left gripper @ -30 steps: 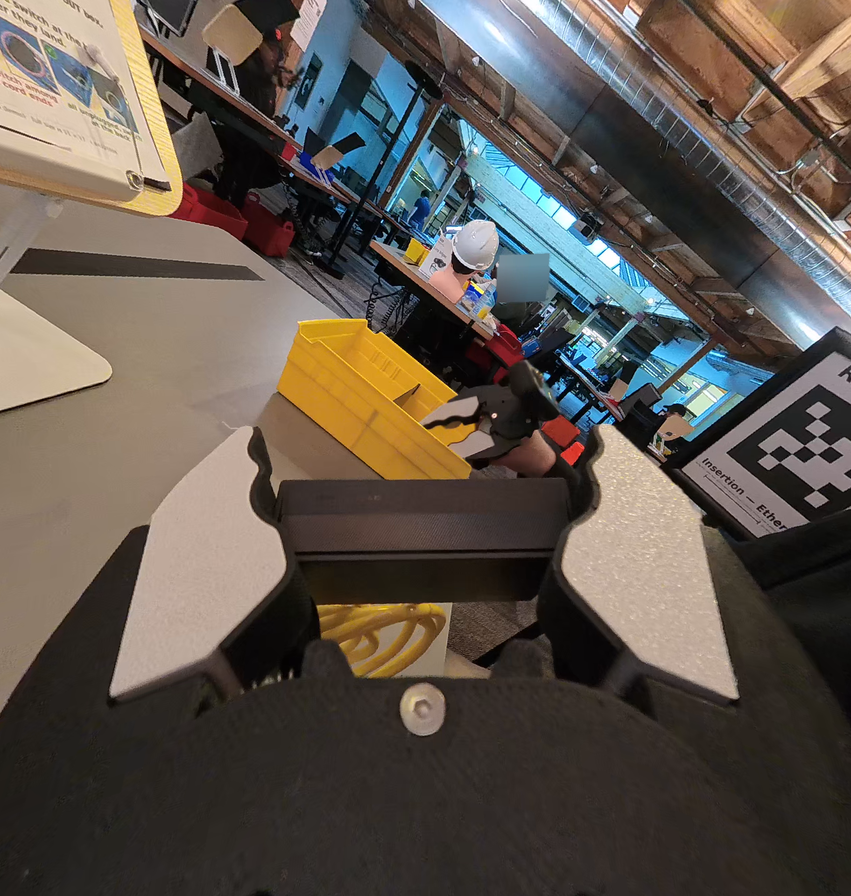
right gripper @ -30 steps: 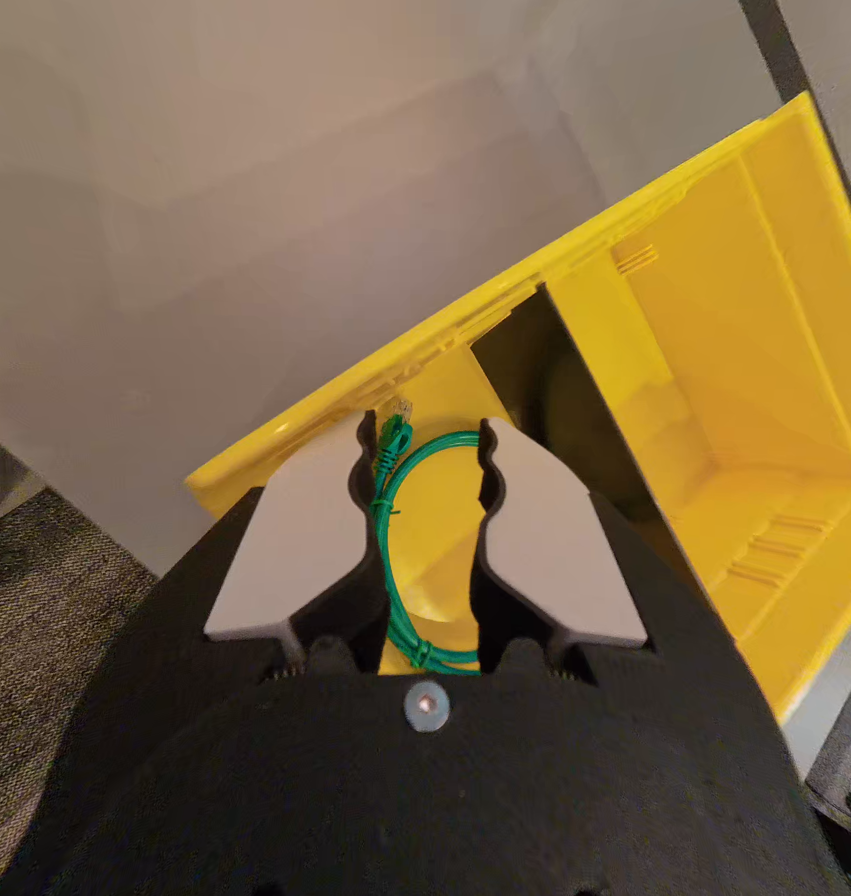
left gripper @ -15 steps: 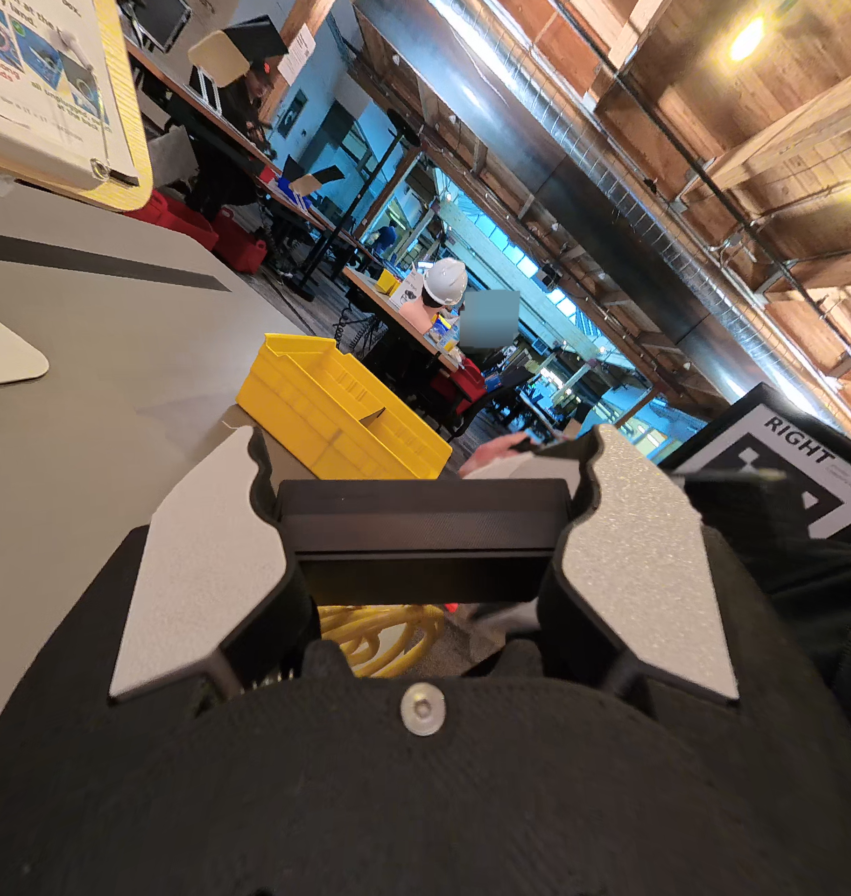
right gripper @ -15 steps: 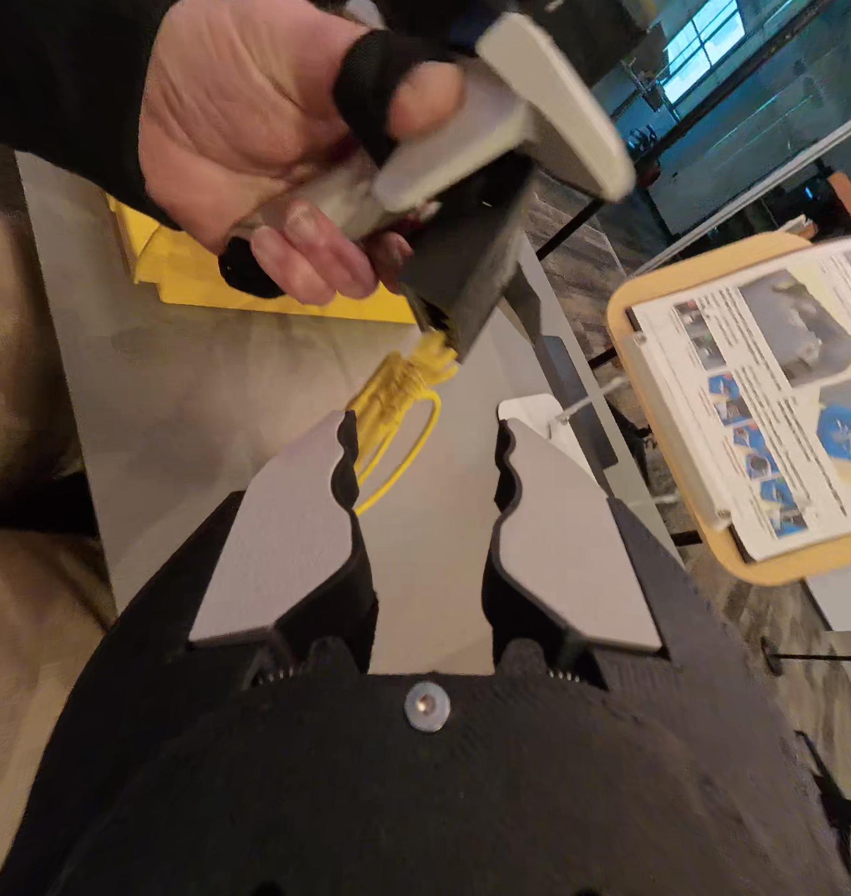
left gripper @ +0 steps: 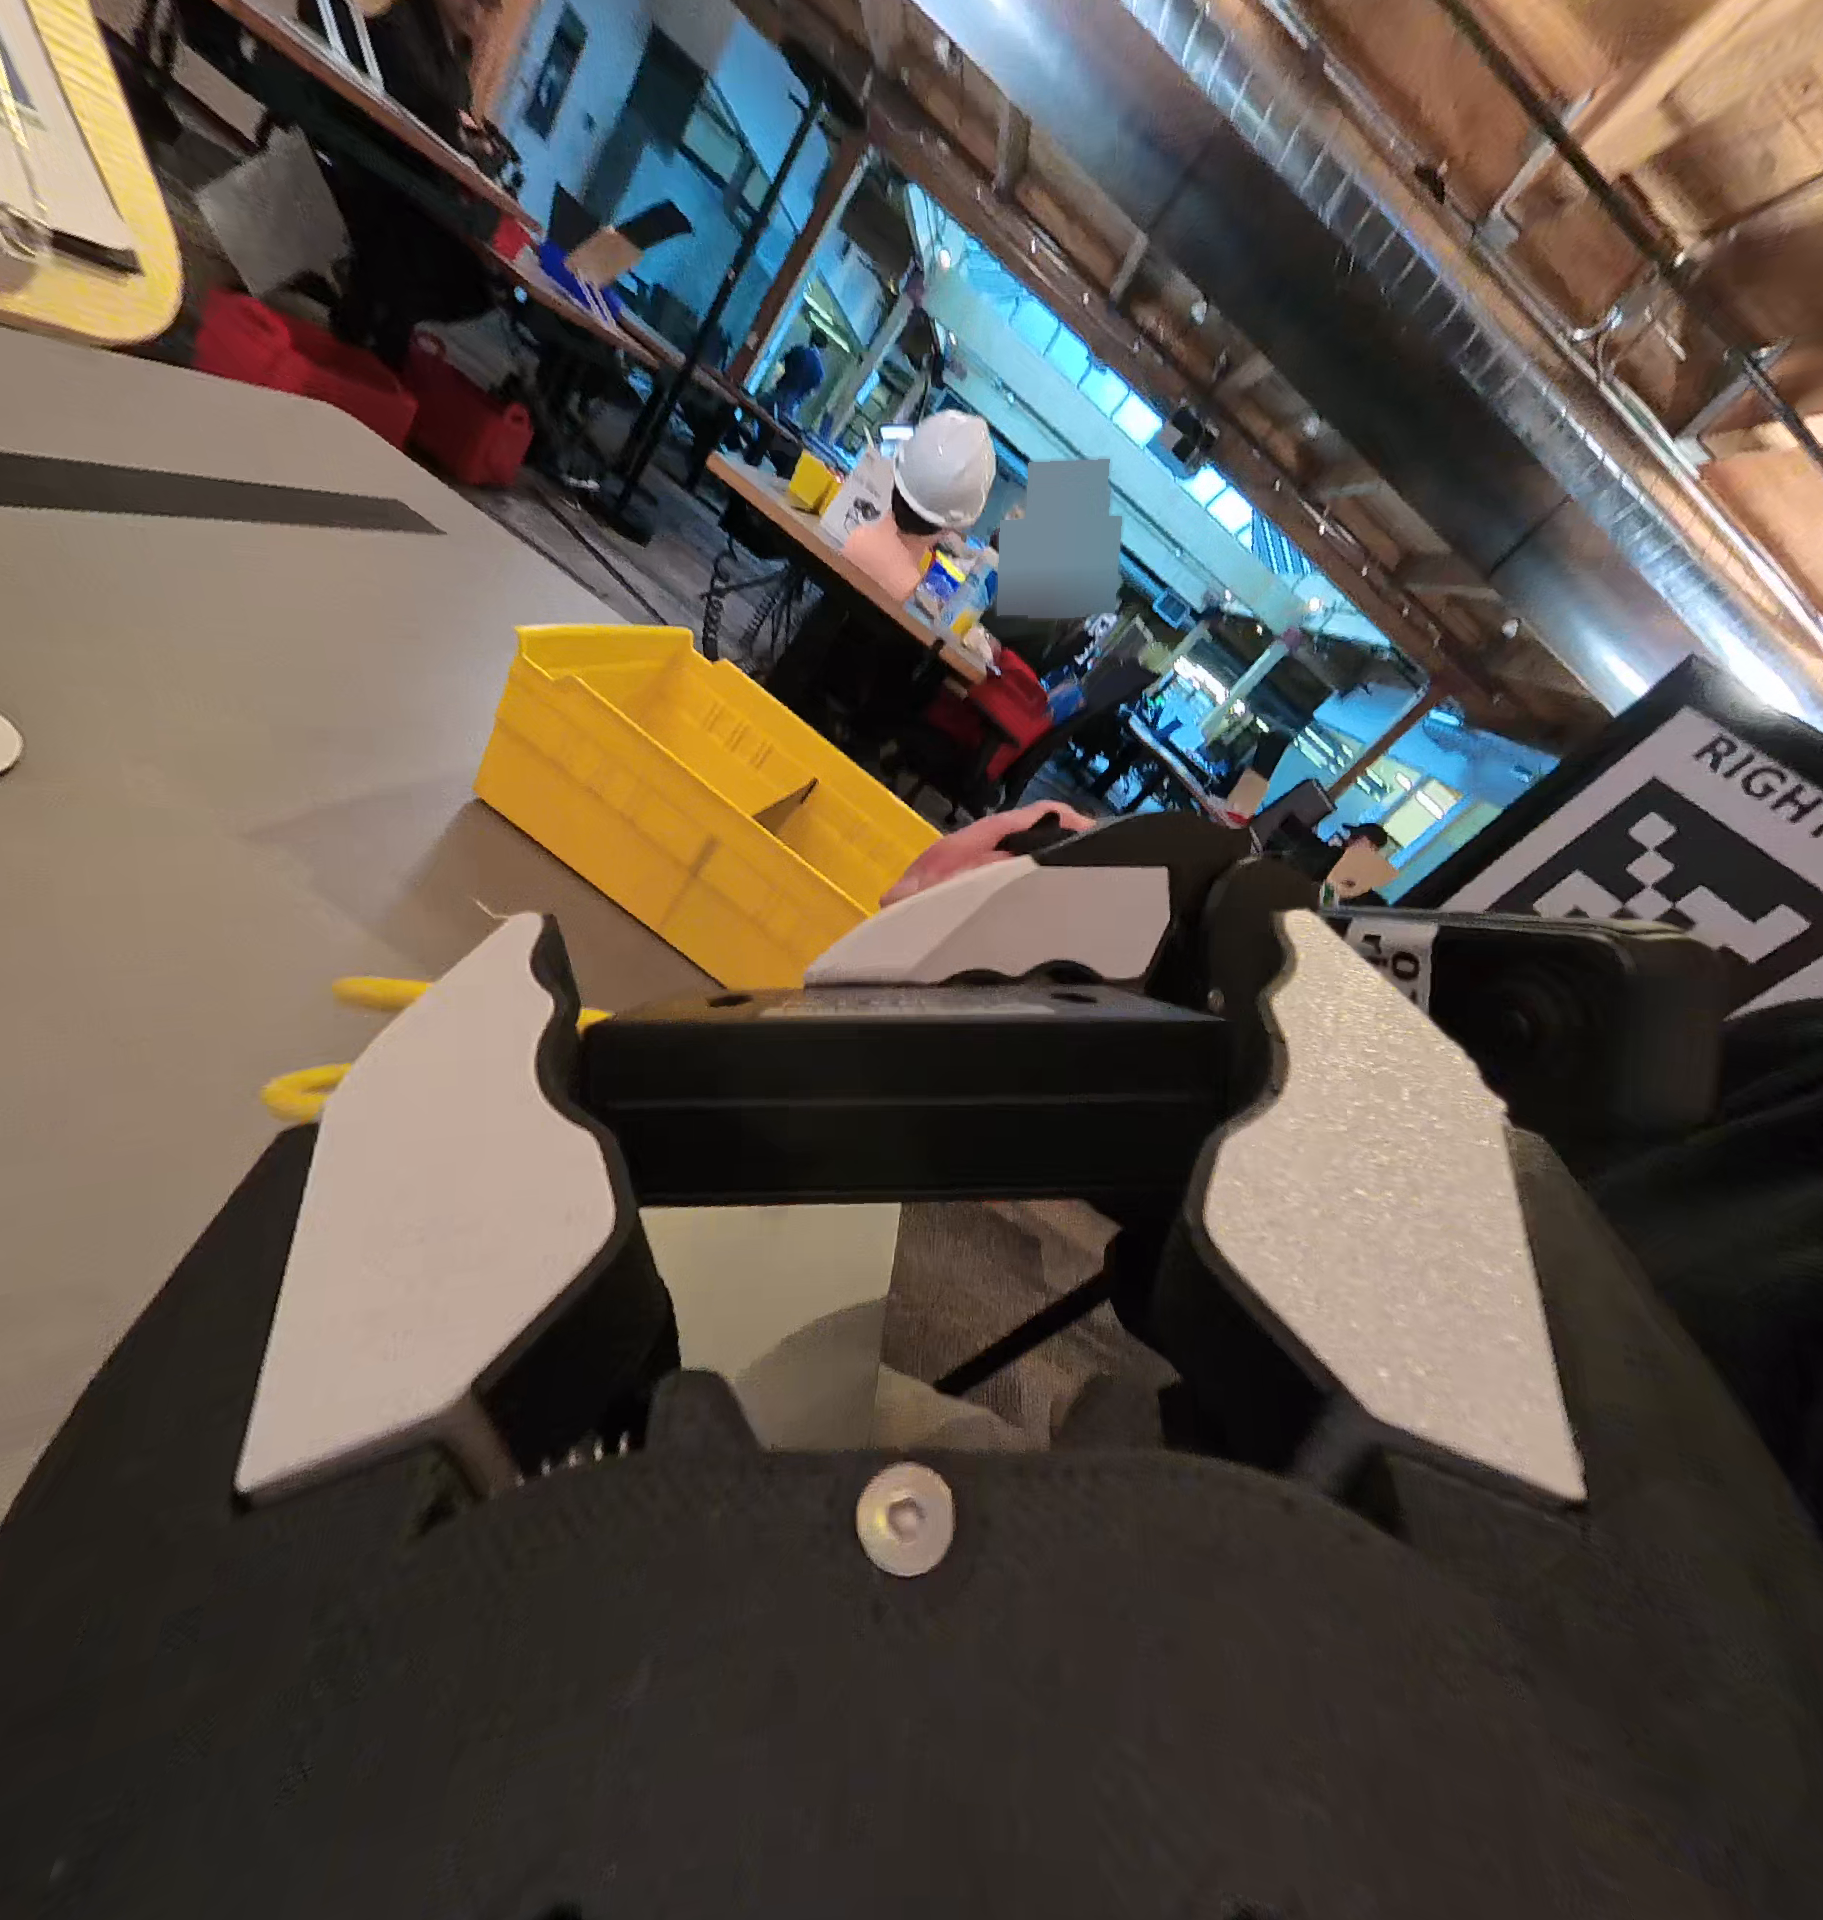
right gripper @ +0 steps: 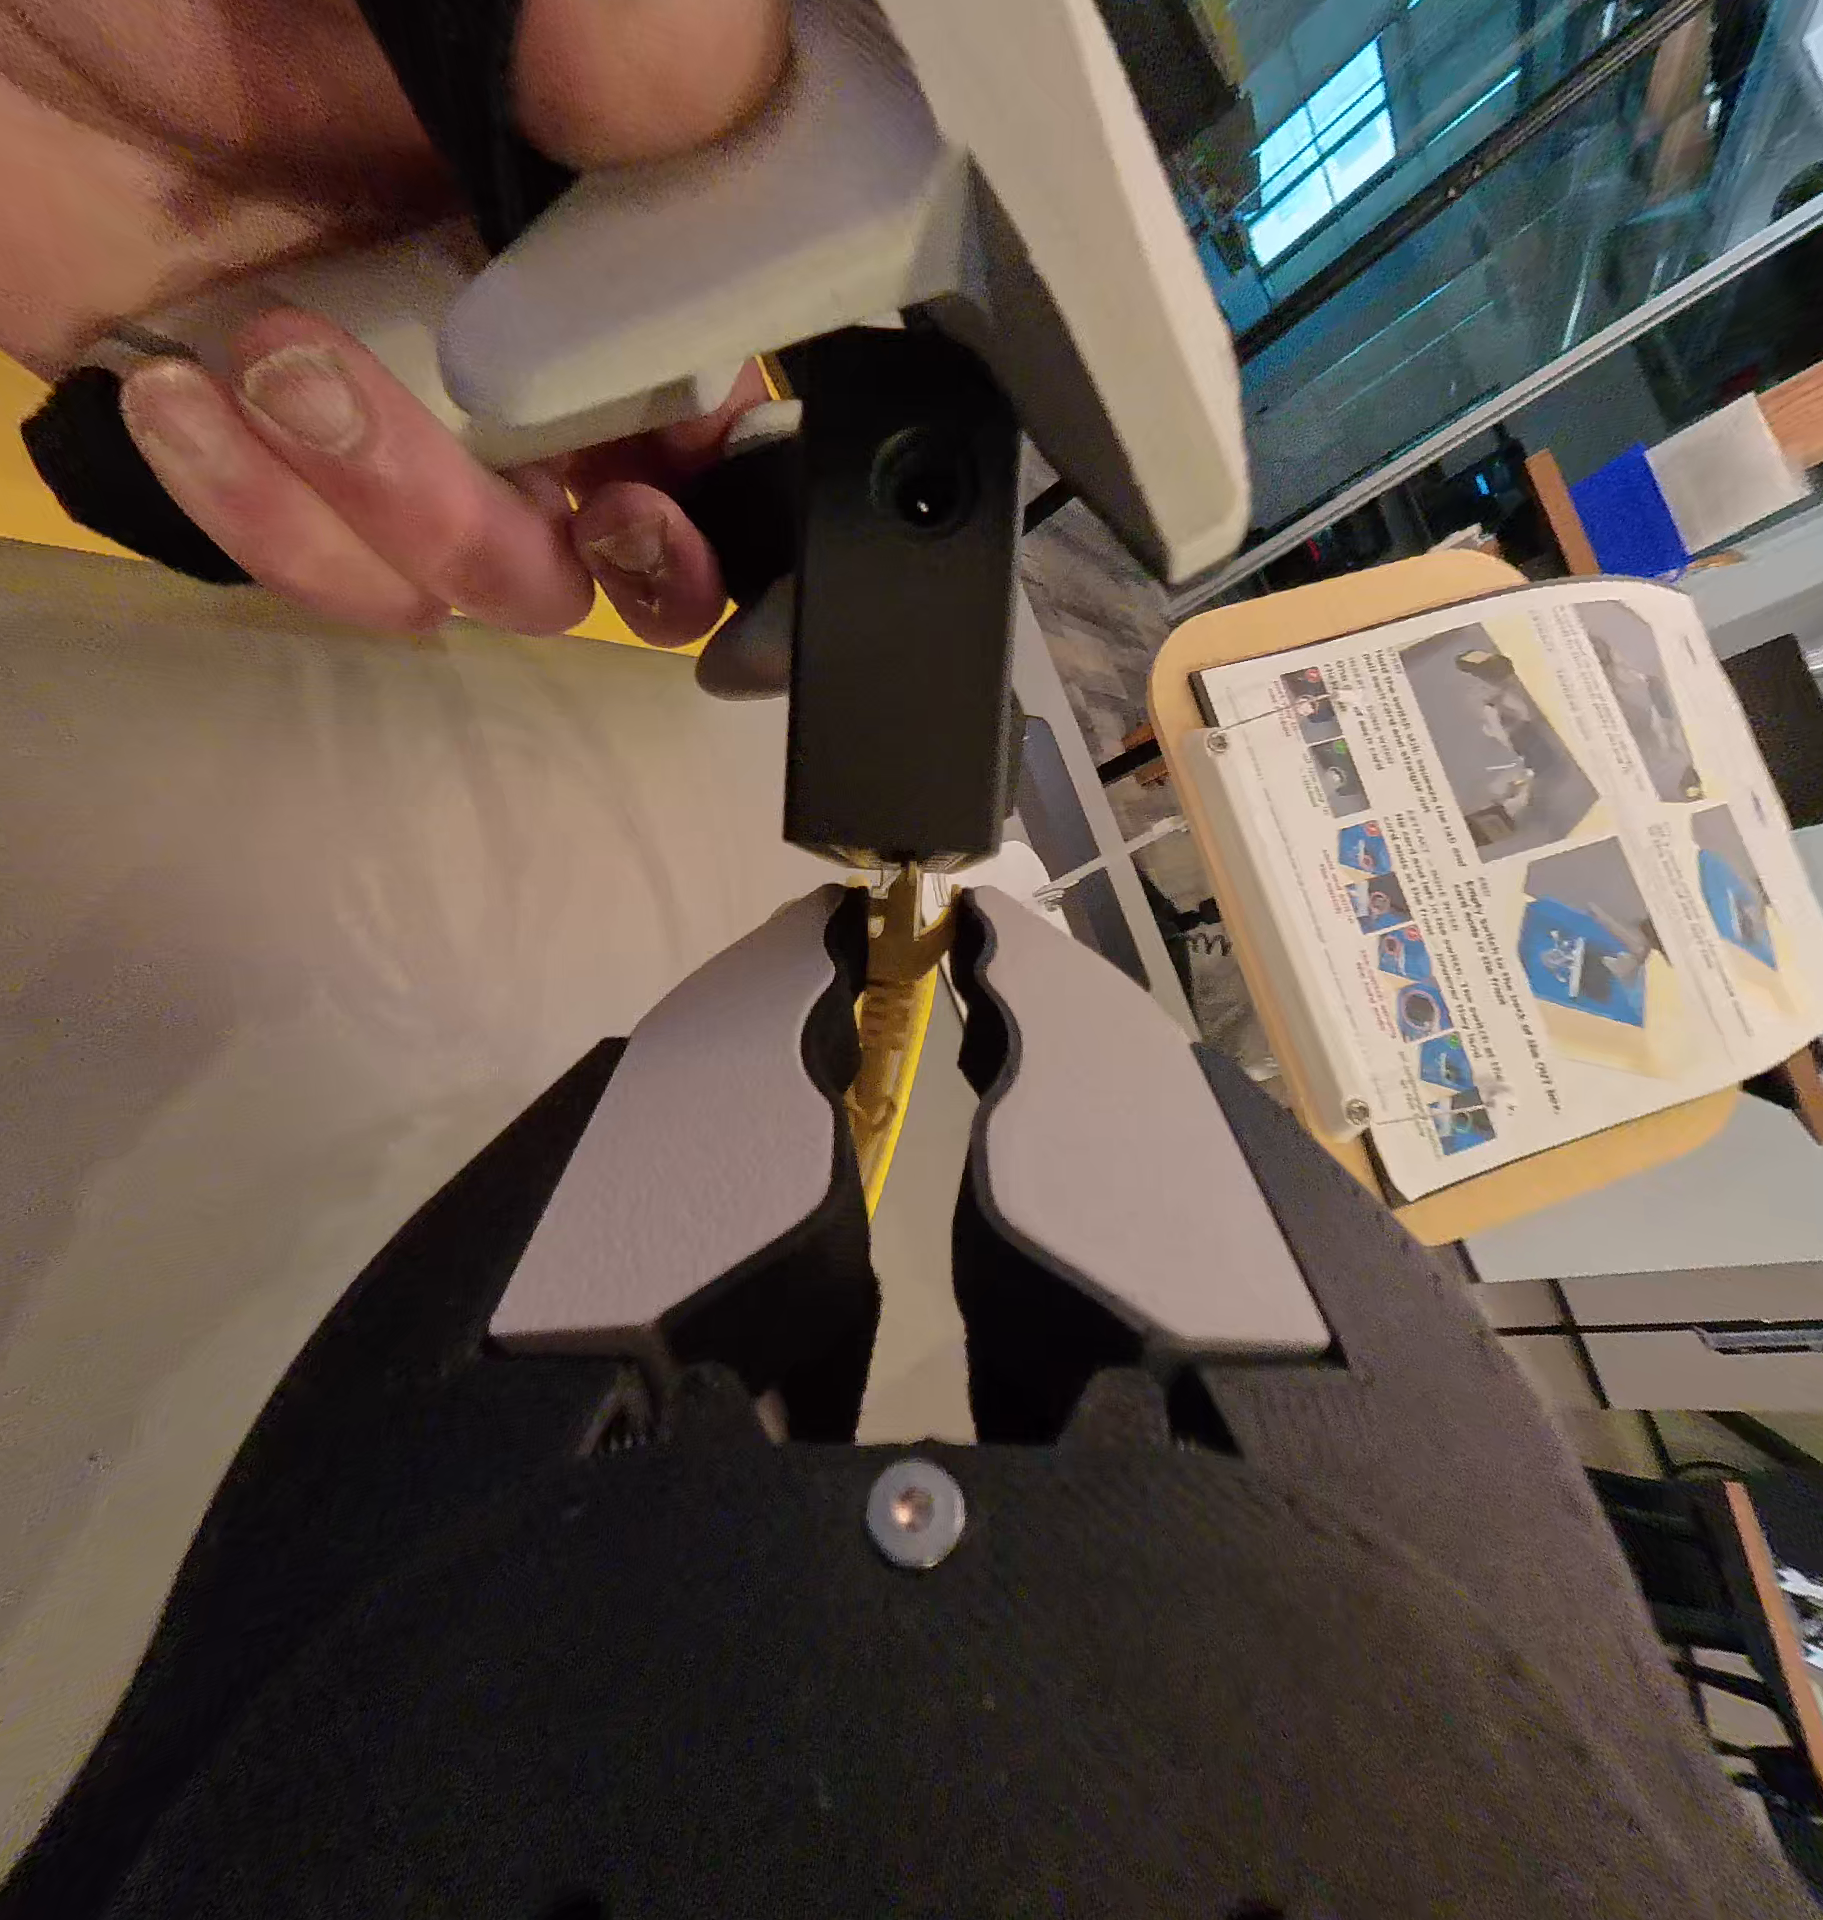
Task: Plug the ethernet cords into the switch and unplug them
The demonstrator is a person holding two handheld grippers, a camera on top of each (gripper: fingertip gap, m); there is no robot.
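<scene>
My left gripper [left gripper: 912,1039] is shut on the black switch [left gripper: 907,1091], which spans crosswise between its fingers above the grey table. In the right wrist view the switch [right gripper: 902,665] hangs on end from that gripper's white finger [right gripper: 782,260], held by a hand [right gripper: 263,312]. My right gripper [right gripper: 905,914] is shut on the yellow ethernet cord [right gripper: 891,997] just behind its plug. The plug tip meets the switch's lower face. The cord's loops [left gripper: 304,1091] show on the table left of my left finger. The right gripper's white finger [left gripper: 990,925] shows just behind the switch.
A yellow divided bin [left gripper: 699,790] stands on the grey table [left gripper: 159,727] beyond the switch. A picture instruction sheet on a wooden board [right gripper: 1509,883] stands to the right. A black-and-white marker sign [left gripper: 1665,883] is at the right edge. The tips of both grippers are at nearly the same place.
My right gripper left the yellow bin and its green cord, swung over to the switch and closed on the yellow cord's plug. My left gripper kept hold of the switch.
</scene>
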